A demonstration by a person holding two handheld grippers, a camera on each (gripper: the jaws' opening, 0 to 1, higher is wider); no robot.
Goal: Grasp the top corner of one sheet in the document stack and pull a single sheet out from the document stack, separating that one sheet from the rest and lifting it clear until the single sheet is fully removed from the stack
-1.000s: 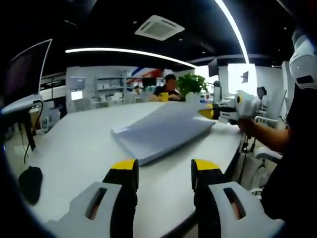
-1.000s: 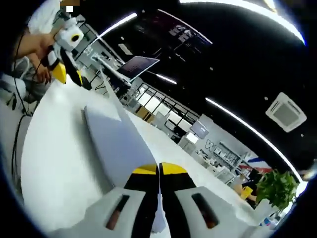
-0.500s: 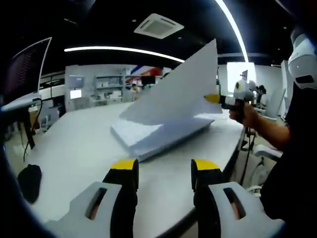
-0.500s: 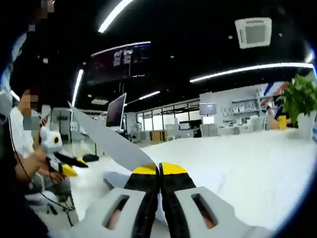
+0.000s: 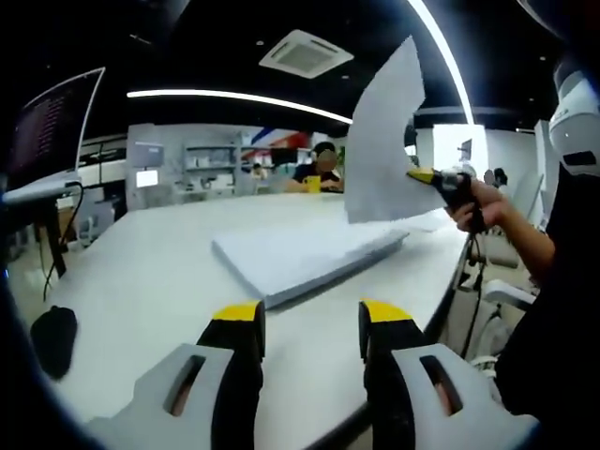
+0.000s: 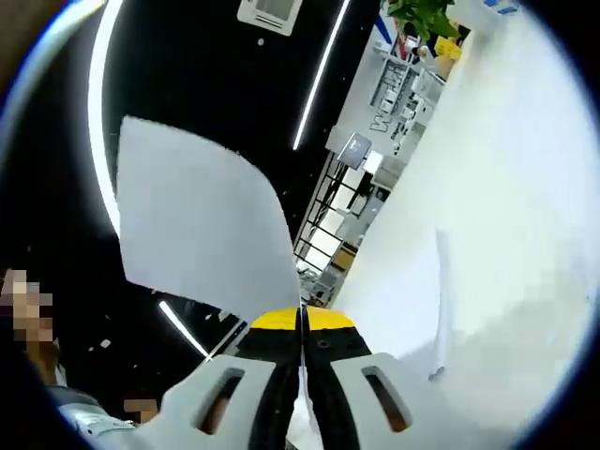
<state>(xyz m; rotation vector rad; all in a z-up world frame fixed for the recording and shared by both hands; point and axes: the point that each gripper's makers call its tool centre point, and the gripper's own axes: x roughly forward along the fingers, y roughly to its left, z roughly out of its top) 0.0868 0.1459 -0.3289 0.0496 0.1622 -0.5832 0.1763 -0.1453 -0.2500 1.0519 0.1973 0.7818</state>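
White counter (image 5: 141, 272), document stack (image 5: 305, 258) ahead of my idle, open left hand-held gripper (image 5: 309, 323). Right hand-held gripper (image 6: 301, 321) clamps the sheet (image 6: 202, 225) corner; lift straight up, slowly.

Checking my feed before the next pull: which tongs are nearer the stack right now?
Left, as far as I can tell. The left tongs sit open over the table just short of the stack. The right tongs are raised beside its far end, shut on the sheet.

Sheet (image 6: 202, 225) corner hidden inside right gripper (image 6: 301, 323)
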